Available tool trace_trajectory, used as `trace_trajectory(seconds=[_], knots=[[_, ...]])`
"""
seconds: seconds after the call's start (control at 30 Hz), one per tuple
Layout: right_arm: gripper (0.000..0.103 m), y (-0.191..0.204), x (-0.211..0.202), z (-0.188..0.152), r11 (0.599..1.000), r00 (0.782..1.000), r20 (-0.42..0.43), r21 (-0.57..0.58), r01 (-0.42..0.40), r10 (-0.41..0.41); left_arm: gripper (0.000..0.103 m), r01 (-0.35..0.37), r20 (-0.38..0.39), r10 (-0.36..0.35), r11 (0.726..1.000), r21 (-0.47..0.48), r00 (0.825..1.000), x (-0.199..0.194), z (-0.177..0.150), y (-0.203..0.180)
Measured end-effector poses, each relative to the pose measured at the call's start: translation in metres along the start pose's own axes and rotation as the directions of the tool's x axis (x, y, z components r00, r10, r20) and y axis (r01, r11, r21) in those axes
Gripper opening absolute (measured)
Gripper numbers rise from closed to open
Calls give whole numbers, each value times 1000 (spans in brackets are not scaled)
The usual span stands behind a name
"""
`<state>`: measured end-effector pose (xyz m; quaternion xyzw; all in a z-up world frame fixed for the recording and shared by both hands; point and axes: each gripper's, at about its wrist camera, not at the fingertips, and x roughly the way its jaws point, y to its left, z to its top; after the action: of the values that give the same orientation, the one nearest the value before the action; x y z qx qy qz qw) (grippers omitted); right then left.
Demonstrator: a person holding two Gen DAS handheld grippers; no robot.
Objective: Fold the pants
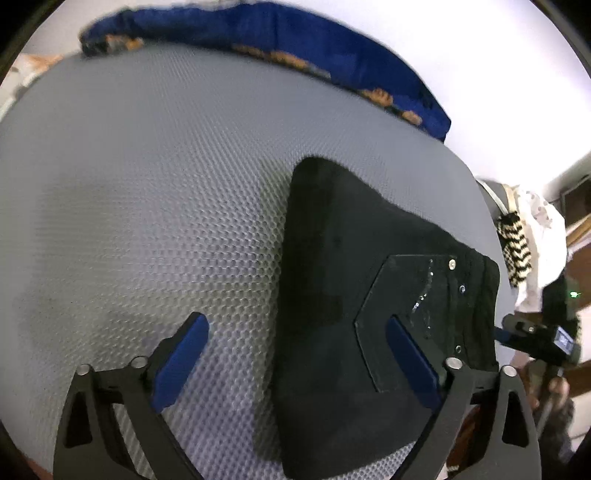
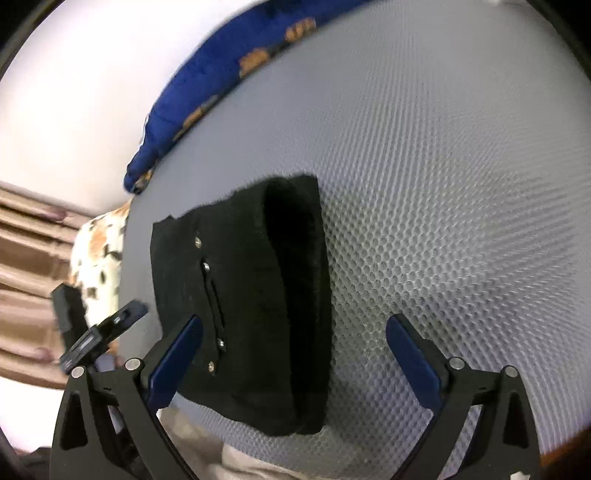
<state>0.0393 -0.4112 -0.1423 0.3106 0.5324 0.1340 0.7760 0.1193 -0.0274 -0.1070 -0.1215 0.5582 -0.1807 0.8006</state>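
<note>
A grey mat with a raised honeycomb texture fills both views. Along its far edge, from about ten to two o'clock in the left view, runs a blue cloth with orange print. The pants, black, thick and matte, lie folded into a compact block on the mat. In the left view they sit from the centre out toward four o'clock; in the right view, the pants sit at centre-left with a rounded fold edge facing right.

The left tongs stand apart, empty: the left blue pad over bare mat at seven o'clock, the right pad over the black cloth at five. The right tongs also stand apart, the left pad over the pants, the right over mat. Whether any pad touches cloth cannot be told. Small silver rivets dot the pants beside a slit.
</note>
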Motion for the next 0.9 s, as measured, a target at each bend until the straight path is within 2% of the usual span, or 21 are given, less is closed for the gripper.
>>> trace_trajectory(seconds=[0.07, 0.1, 0.17, 0.23, 0.3, 0.4, 0.47, 0.5, 0.53, 0.6, 0.7, 0.77, 0.9], knots=[[97, -10, 14, 2, 997, 996, -50, 20, -74, 75, 84, 3, -46, -3, 1000, -2, 999, 14, 4, 2], [94, -12, 14, 3, 995, 995, -37, 16, -97, 98, 82, 11, -58, -11, 1000, -7, 998, 18, 5, 3], [85, -10, 14, 5, 988, 988, -47, -18, -150, 149, 82, 23, -49, -23, 1000, 15, 999, 21, 6, 0], [73, -9, 24, 6, 988, 984, -96, -37, -152, 148, 82, 38, -65, -36, 999, 37, 997, 26, 9, -5], [71, -3, 31, 6, 981, 980, -104, -69, -179, 172, 82, 63, -77, -58, 995, 72, 995, 32, 10, -14], [71, 11, 42, 8, 976, 978, -129, -125, -178, 162, 81, 100, -83, -92, 989, 108, 992, 39, 12, -26], [67, 14, 48, 12, 973, 975, -123, -117, -201, 187, 80, 85, -57, -78, 988, 132, 995, 44, 13, -34], [57, 16, 52, 14, 974, 975, -118, -100, -203, 191, 76, 70, -49, -63, 986, 150, 997, 45, 13, -38], [40, 18, 55, 15, 979, 978, -116, -89, -184, 174, 70, 54, -38, -49, 985, 164, 998, 46, 15, -41], [36, 21, 60, 17, 983, 981, -110, -80, -167, 158, 48, 53, -27, -49, 985, 162, 998, 47, 21, -41], [32, 36, 58, 22, 986, 988, -82, -87, -139, 132, 30, 60, -17, -58, 987, 149, 998, 41, 32, -38], [31, 48, 55, 29, 986, 990, -65, -103, -129, 123, 26, 55, 4, -57, 986, 155, 998, 35, 43, -38], [30, 75, 69, 57, 984, 990, -55, -116, -136, 130, 26, 21, 58, -30, 988, 153, 998, 23, 72, -25]])
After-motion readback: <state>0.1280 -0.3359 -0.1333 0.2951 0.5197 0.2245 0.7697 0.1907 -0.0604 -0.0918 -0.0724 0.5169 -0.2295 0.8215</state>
